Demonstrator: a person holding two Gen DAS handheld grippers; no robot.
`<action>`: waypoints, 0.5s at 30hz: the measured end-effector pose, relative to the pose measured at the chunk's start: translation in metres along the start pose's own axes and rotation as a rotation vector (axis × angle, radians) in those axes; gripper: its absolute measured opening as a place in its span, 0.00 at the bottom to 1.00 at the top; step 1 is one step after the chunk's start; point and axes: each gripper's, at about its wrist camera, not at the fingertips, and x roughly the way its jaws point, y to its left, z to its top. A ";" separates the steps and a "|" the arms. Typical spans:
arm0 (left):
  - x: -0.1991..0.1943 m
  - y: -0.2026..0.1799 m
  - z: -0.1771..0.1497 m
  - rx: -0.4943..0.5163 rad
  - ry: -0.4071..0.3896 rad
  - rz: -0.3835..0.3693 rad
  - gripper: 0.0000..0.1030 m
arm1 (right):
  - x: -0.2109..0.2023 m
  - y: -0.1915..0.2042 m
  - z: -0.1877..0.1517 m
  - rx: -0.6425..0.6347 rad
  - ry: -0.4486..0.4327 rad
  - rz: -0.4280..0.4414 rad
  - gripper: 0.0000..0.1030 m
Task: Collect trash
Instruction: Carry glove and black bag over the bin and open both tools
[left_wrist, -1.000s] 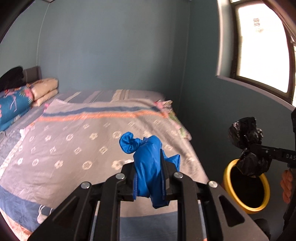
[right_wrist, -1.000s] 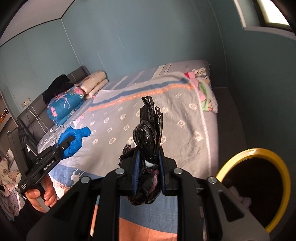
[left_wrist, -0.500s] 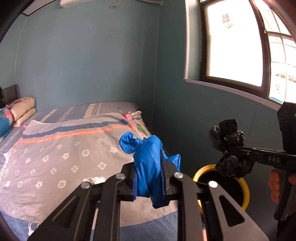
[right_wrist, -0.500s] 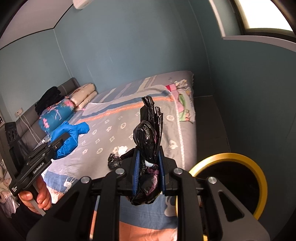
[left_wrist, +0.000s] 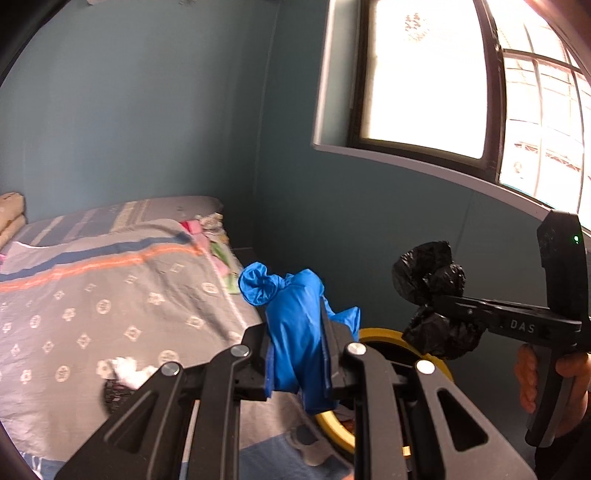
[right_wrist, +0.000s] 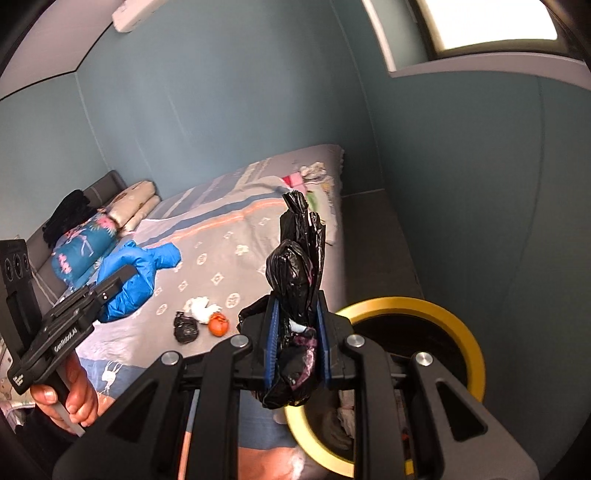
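My left gripper (left_wrist: 297, 332) is shut on a crumpled blue glove (left_wrist: 291, 314), held in the air over the bed's edge; it also shows in the right wrist view (right_wrist: 140, 273). My right gripper (right_wrist: 295, 332) is shut on a knotted black plastic bag (right_wrist: 297, 266), also seen in the left wrist view (left_wrist: 430, 295). A yellow-rimmed bin (right_wrist: 458, 325) stands on the floor beside the bed, just right of and below both grippers; its rim shows in the left wrist view (left_wrist: 384, 334). On the bed lie a small black bag (right_wrist: 186, 326), white tissue (right_wrist: 201, 306) and an orange scrap (right_wrist: 218, 324).
The bed with a grey patterned blanket (left_wrist: 92, 295) fills the left. Pillows and folded bedding (right_wrist: 88, 240) lie at its head. A teal wall (right_wrist: 480, 203) and window ledge (left_wrist: 424, 166) close off the right, with a narrow dark floor strip (right_wrist: 373, 236) between bed and wall.
Both grippers have swung right toward the wall and the bin, each still holding its item. The bin now sits closer beneath them, and the trash on the bed has come into view.
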 end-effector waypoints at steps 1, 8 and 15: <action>0.004 -0.003 -0.001 0.002 0.006 -0.008 0.16 | 0.000 -0.005 -0.001 0.005 0.000 -0.006 0.17; 0.041 -0.027 -0.010 0.005 0.062 -0.075 0.16 | 0.003 -0.033 -0.004 0.027 0.008 -0.063 0.17; 0.075 -0.042 -0.032 0.002 0.133 -0.112 0.17 | 0.016 -0.064 -0.016 0.053 0.039 -0.095 0.17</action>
